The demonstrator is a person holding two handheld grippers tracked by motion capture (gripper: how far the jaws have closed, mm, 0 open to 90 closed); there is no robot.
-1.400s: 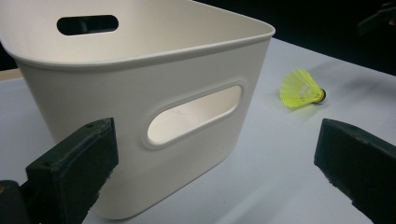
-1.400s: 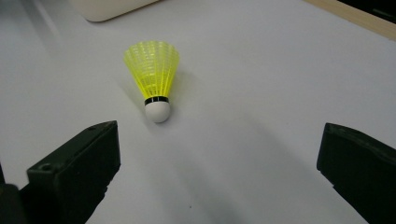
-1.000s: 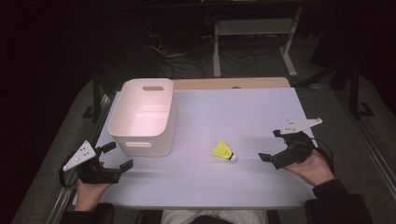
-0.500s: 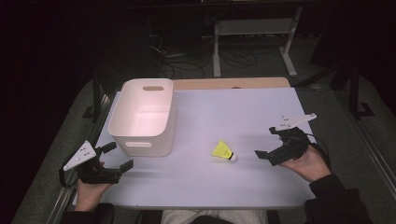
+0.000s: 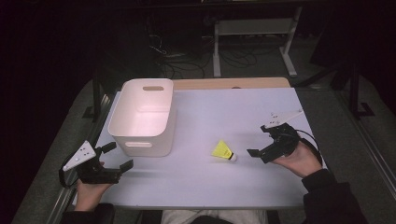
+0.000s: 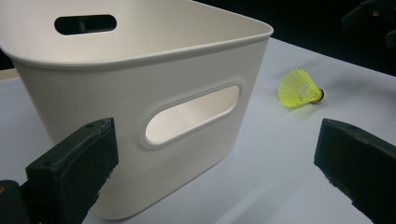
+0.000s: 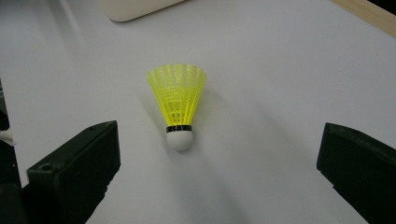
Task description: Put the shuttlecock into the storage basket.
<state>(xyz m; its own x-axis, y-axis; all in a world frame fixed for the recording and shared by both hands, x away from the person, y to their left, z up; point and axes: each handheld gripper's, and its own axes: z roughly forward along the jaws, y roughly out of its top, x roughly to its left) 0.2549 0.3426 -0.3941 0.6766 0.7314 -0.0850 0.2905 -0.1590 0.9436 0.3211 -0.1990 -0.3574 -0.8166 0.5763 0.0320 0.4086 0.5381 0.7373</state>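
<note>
Two grippers, one shuttlecock, one bin

Right gripper (image 5: 260, 141), jaws apart and empty, faces the single yellow shuttlecock (image 5: 222, 151) lying mid-desk (image 5: 224, 112); left gripper (image 5: 116, 156), jaws apart, sits near the one white bin (image 5: 144, 116).

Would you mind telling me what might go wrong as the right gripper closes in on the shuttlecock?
1. The shuttlecock lies on its side on the smooth table; if one jaw of the open right gripper touches first, it may roll or skid away.
2. Its mesh skirt looks soft, so a hard squeeze there could crush it; the cork end seems safer.
3. The bin has tall walls, so a low carry might clip its rim.
</note>
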